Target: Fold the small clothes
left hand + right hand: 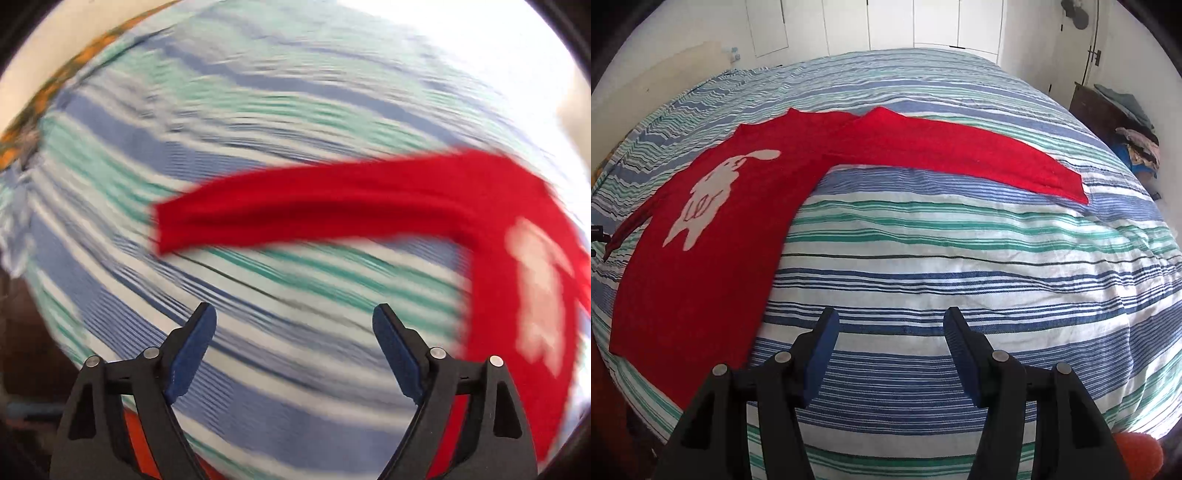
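While the red sweater lies flat, clothes pile sits apart.

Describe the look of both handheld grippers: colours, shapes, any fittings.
Left gripper and right gripper look alike: two black plastic fingers with angular cut-out frames, round silver pivot pins, and dark blue ribbed pads on the inner faces. No cables, markings or sleeves show.

The sweater lies flat on the bed, its body to the left and one sleeve stretched rightward across the middle; a clothes pile sits beyond the bed's right edge
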`<action>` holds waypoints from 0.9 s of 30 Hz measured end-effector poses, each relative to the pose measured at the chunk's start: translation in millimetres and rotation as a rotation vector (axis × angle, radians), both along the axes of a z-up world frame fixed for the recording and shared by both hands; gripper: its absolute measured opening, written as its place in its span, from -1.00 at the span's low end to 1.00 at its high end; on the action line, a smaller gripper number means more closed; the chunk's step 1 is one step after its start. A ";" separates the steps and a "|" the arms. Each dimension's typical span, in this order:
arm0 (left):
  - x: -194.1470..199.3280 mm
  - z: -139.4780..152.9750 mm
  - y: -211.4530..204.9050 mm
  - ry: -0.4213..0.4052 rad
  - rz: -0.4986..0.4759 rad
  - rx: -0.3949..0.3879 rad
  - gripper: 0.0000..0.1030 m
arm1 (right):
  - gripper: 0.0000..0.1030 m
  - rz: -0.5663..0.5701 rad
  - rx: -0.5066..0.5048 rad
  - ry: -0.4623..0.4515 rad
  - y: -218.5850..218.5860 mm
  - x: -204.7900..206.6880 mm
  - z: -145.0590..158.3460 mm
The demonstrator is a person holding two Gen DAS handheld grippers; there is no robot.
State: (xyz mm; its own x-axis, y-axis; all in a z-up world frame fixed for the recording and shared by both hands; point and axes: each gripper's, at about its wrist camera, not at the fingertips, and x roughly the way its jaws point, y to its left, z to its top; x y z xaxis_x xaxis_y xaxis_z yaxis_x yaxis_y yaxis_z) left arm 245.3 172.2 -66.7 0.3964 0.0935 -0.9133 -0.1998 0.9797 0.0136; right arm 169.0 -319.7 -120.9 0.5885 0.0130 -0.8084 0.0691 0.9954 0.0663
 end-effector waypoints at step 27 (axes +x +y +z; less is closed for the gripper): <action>38.3 -103.6 -20.9 -0.175 -0.040 -0.010 0.99 | 0.54 -0.284 0.376 0.006 -66.0 -4.7 -58.3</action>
